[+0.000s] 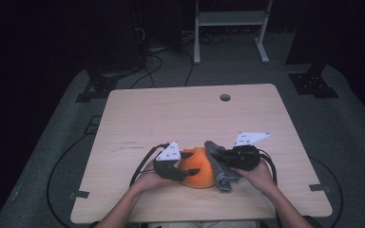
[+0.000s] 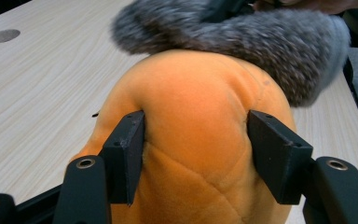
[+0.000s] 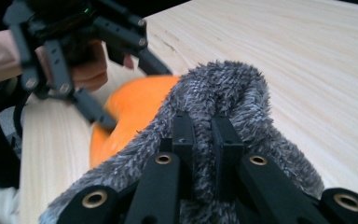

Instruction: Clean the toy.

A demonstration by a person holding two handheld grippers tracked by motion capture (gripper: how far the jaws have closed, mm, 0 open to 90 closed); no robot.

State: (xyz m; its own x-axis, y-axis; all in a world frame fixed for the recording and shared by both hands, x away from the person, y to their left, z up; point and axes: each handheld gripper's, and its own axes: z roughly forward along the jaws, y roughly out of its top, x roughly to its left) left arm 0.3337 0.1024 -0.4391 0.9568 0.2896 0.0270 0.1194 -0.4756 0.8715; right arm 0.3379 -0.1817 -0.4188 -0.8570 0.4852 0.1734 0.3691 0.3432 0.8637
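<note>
An orange plush toy (image 1: 197, 168) is being wiped with a grey fluffy cloth (image 1: 217, 164), low in the middle of the high view, near the front edge of the table (image 1: 138, 123). The toy is steadied by the left gripper (image 1: 186, 164): in the left gripper view its fingers (image 2: 126, 149) are seen pressed into the soft sides, the fabric dented between them. The cloth is pinched in the right gripper (image 3: 203, 135), whose fingers are drawn nearly together on a fold of pile, and it is draped over the toy's far side (touching it, as both gripper views suggest). The wiping step appears to be under way. For the next stroke, the cloth would probably need to be dragged across the toy while the left hold is kept firm. Both forearms are brought in from the bottom edge, the hands angled inward toward each other, the grippers held roughly level.
</note>
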